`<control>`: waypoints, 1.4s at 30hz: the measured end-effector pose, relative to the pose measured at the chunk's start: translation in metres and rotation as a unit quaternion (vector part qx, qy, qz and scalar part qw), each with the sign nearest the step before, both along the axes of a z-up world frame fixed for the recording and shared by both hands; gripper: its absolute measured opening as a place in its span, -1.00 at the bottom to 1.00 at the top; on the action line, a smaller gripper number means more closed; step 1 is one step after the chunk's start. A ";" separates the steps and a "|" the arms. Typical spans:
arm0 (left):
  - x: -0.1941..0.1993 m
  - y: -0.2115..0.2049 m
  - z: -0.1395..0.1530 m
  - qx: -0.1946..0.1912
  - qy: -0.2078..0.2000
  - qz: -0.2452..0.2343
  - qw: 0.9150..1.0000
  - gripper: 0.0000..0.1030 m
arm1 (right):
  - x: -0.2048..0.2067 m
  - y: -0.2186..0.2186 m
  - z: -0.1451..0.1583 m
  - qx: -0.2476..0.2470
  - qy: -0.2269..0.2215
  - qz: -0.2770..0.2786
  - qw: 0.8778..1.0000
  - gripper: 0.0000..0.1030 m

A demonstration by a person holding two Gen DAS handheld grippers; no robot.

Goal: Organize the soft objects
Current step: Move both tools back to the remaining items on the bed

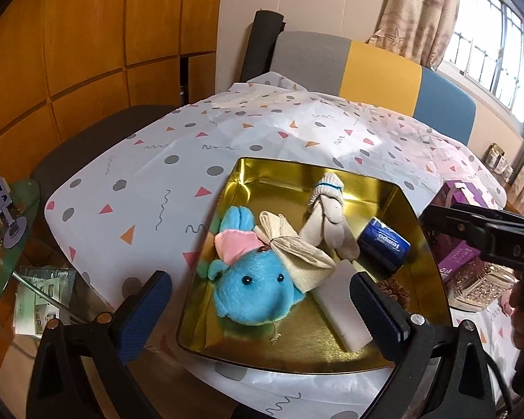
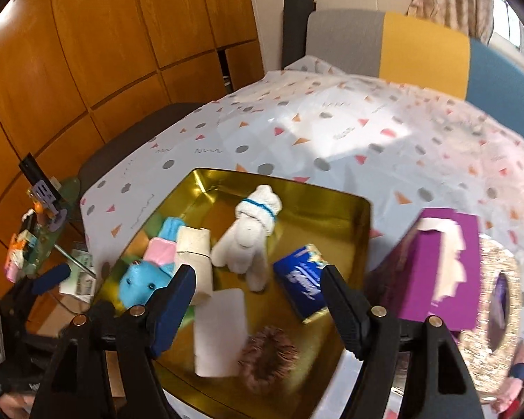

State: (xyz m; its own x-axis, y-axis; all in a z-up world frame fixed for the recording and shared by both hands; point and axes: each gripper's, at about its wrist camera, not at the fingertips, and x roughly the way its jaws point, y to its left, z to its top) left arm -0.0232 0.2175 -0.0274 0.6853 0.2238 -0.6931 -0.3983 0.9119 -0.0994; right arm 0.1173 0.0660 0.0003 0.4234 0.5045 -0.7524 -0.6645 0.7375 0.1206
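Observation:
A gold tin tray (image 1: 258, 174) (image 2: 353, 216) holds a blue plush fish (image 1: 258, 289) (image 2: 139, 282), a beige folded cloth (image 1: 297, 251) (image 2: 195, 255), a white sock doll (image 1: 326, 216) (image 2: 251, 237), a blue tissue pack (image 1: 384, 244) (image 2: 300, 279), a white sponge block (image 1: 339, 303) (image 2: 220, 328) and a brown scrunchie (image 1: 394, 291) (image 2: 269, 356). My left gripper (image 1: 258, 310) is open and empty above the tray's near side. My right gripper (image 2: 255, 310) is open and empty above the tray; it also shows in the left wrist view (image 1: 485, 234).
A patterned white cloth (image 1: 192, 146) (image 2: 332, 122) covers the table. A purple tissue box (image 2: 433, 265) (image 1: 457, 230) and a gold glittery dish (image 2: 496, 289) (image 1: 478, 282) stand right of the tray. A glass side table (image 1: 3, 230) with clutter is at the left.

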 end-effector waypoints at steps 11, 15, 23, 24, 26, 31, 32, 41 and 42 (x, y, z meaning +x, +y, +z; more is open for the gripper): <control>0.005 -0.021 0.003 0.011 0.002 -0.034 0.999 0.99 | -0.015 -0.075 0.014 -0.006 -0.049 -0.054 0.997 0.45; 0.009 -0.034 0.005 0.013 0.002 -0.056 0.998 0.99 | -0.012 -0.122 0.018 -0.002 -0.054 -0.101 0.993 0.45; 0.020 -0.068 0.011 0.024 0.002 -0.106 0.994 0.99 | -0.004 -0.233 0.026 -0.002 -0.070 -0.231 0.971 0.45; 0.022 -0.073 0.012 0.026 0.002 -0.114 0.993 0.99 | -0.003 -0.246 0.026 -0.002 -0.070 -0.249 0.966 0.45; 0.025 -0.083 0.014 0.031 0.002 -0.132 0.991 0.99 | -0.002 -0.277 0.025 0.001 -0.068 -0.290 0.955 0.45; 0.031 -0.117 0.020 0.037 -0.004 -0.186 0.982 0.99 | 0.000 -0.346 0.017 0.021 -0.058 -0.392 0.918 0.45; 0.033 -0.125 0.021 0.040 -0.004 -0.200 0.979 0.99 | 0.000 -0.360 0.015 0.026 -0.055 -0.412 0.909 0.45; 0.043 -0.190 0.036 0.057 -0.011 -0.295 0.954 0.96 | -0.002 -0.458 -0.004 0.074 -0.058 -0.565 0.820 0.45; 0.044 -0.201 0.040 0.061 -0.016 -0.310 0.949 0.95 | -0.005 -0.465 -0.008 0.079 -0.062 -0.577 0.811 0.45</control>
State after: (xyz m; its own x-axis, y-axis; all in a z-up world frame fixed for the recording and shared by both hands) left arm 0.0211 0.0169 0.0125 0.7313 -0.1518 -0.6650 0.2201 0.9753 0.0194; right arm 0.1127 -0.3987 -0.0073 0.7496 -0.1946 -0.6326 0.4416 0.8590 0.2591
